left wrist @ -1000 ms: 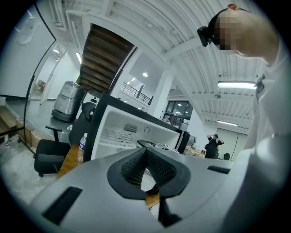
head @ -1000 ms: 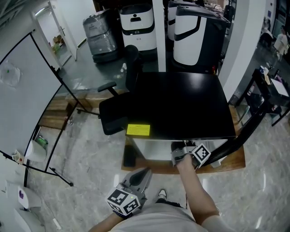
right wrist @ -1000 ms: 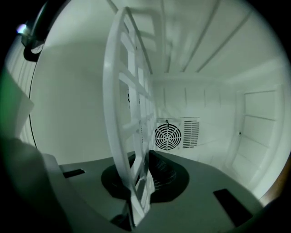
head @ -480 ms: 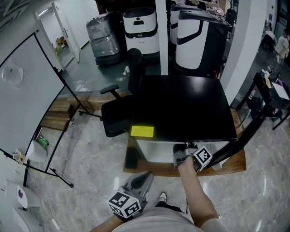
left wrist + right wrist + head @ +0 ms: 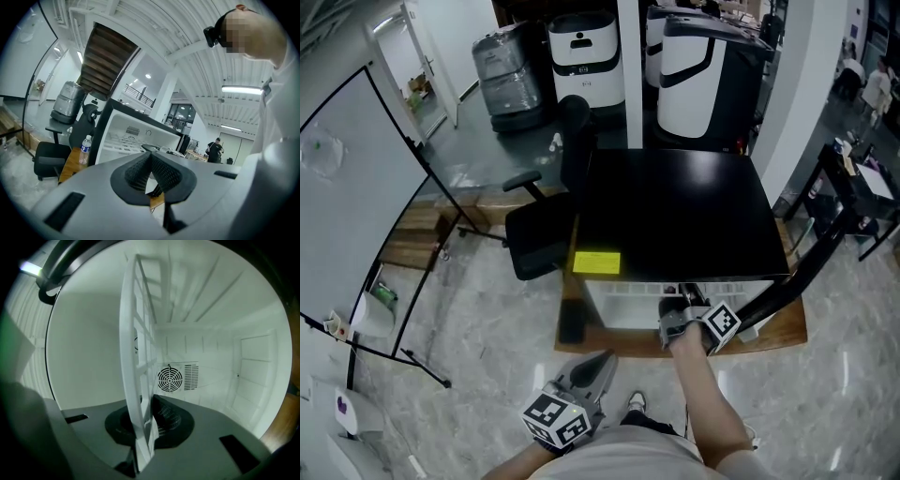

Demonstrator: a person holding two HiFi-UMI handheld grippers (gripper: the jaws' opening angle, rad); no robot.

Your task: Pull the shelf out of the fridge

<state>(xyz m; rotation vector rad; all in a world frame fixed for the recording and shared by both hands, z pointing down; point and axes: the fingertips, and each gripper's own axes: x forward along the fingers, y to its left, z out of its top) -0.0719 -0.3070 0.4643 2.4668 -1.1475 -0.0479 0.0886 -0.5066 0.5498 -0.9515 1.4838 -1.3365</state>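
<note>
From above, a small black fridge (image 5: 675,216) stands on a low wooden platform, with its door (image 5: 797,272) swung open to the right. A white grid shelf (image 5: 628,292) pokes out of the fridge's front. My right gripper (image 5: 680,305) is at that front edge, shut on the shelf. In the right gripper view the shelf (image 5: 133,348) runs edge-on between the pads of my right gripper (image 5: 147,423), with the white fridge interior and its back fan (image 5: 169,378) behind. My left gripper (image 5: 595,364) hangs low by the person's body, shut and empty, pads touching in its own view (image 5: 151,176).
A black office chair (image 5: 544,234) stands just left of the fridge. A yellow label (image 5: 596,262) lies on the fridge top. A whiteboard on a stand (image 5: 347,206) is at the far left. White machines (image 5: 586,52) line the back. A water bottle (image 5: 85,149) stands beside the fridge.
The white shelf has slid a little further out of the fridge front toward the person, with the right gripper on it. The left gripper has stayed put.
</note>
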